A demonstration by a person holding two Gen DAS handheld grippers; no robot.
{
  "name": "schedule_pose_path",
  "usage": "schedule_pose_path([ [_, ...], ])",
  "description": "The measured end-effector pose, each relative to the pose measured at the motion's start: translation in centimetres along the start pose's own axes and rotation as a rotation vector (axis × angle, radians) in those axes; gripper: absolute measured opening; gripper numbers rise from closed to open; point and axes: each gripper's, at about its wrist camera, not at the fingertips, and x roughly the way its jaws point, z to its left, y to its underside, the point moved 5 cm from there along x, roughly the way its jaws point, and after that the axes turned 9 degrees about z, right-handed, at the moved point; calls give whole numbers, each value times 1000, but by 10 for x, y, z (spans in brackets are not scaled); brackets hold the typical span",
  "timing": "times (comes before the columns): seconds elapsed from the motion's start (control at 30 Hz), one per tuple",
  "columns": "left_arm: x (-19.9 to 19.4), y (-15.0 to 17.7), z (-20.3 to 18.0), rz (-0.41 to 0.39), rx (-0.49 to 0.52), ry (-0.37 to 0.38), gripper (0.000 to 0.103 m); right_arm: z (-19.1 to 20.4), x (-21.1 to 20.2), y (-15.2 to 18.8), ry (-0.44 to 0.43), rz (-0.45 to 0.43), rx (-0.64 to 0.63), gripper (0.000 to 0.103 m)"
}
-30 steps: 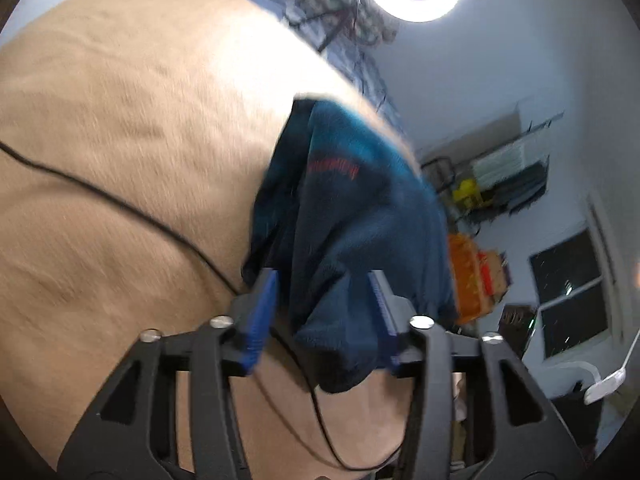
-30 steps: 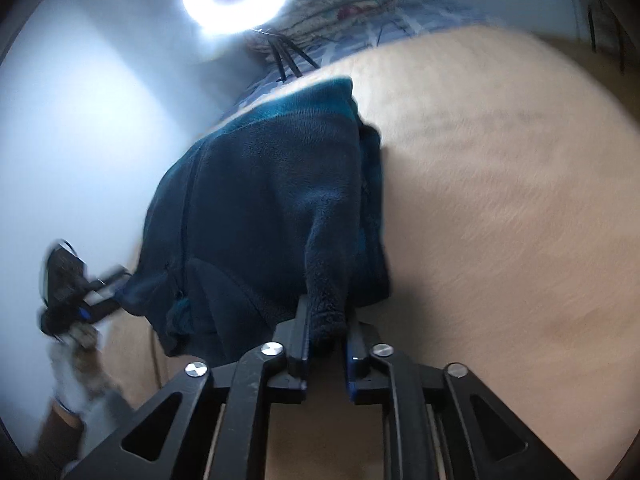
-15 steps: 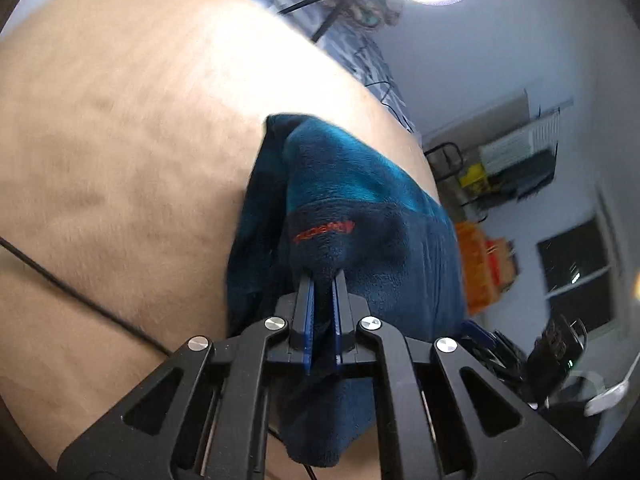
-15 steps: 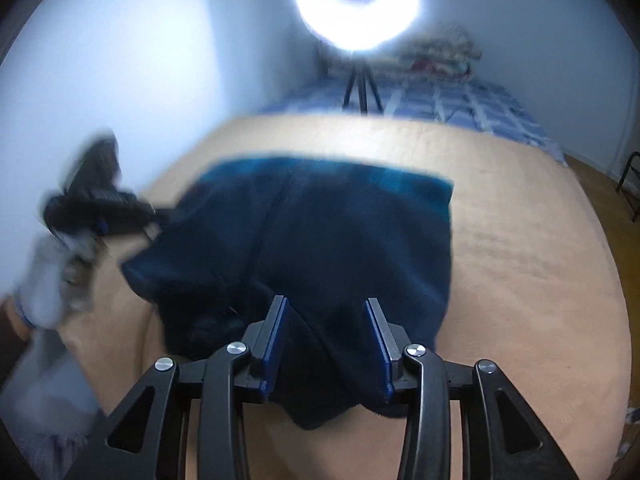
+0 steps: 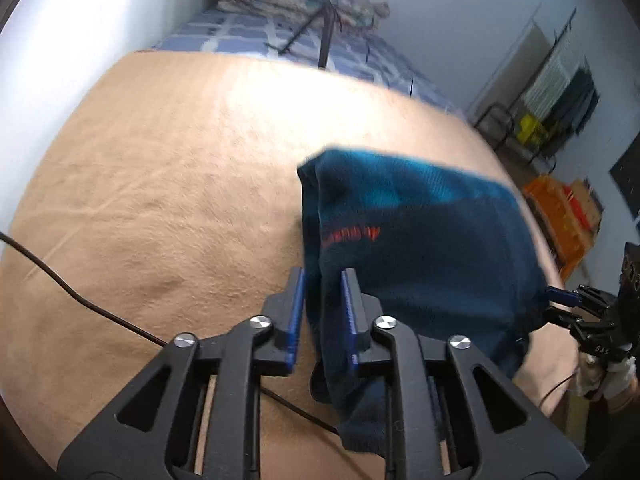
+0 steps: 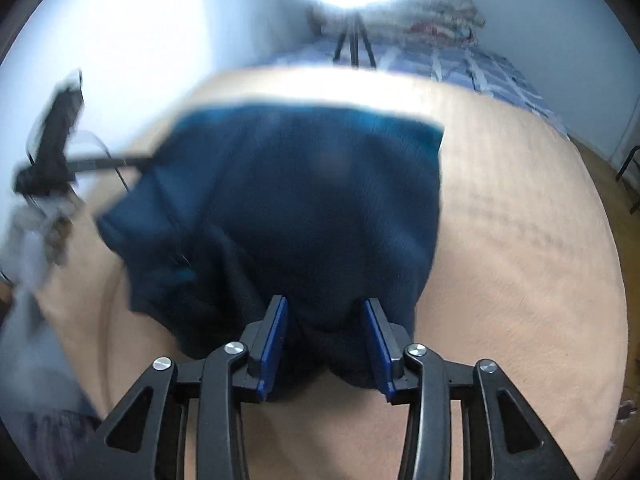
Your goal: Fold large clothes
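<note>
A dark blue fleece garment (image 5: 420,240) with a teal band and red lettering lies folded on the tan blanket (image 5: 160,200). My left gripper (image 5: 323,300) is open, its jaws parted around the garment's near left edge. In the right wrist view the garment (image 6: 312,200) lies spread in front. My right gripper (image 6: 325,336) is open, its jaws wide around the garment's near edge. The other gripper shows at the left of that view (image 6: 56,140).
A black cable (image 5: 100,312) runs across the blanket under my left gripper. A ring light on a tripod (image 5: 326,20) stands behind, by a checked blue bedcover (image 5: 280,40). Racks and an orange crate (image 5: 560,208) stand at the right.
My left gripper shut on the garment's edge half a second ago and has now opened. My right gripper let go of the fold and stays open. The garment now lies flatter.
</note>
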Motion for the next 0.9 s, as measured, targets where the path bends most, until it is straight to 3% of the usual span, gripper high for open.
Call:
schedule_pose_path([
  [0.07, -15, -8, -1, -32, -34, 49, 24, -7, -21, -15, -15, -87, 19, 58],
  [0.2, -27, -34, -17, -66, -42, 120, 24, -23, -37, -53, 3, -185, 48, 57],
  [0.4, 1, -68, -45, -75, -18, 105, 24, -16, -18, -104, -22, -227, 37, 49],
  [0.5, 29, -77, -49, -50, -13, 61, 24, -7, 6, -123, -6, -210, 19, 48],
  [0.63, 74, -78, -41, 21, 9, -41, 24, -4, 50, -134, 64, -117, -32, 47],
  [0.8, 114, -77, -27, 46, 13, -59, 29, -18, 100, -128, 95, -15, -26, 47],
  [0.9, 105, -80, -30, 59, 21, -60, 29, -16, 97, -132, 119, 2, -39, 47],
])
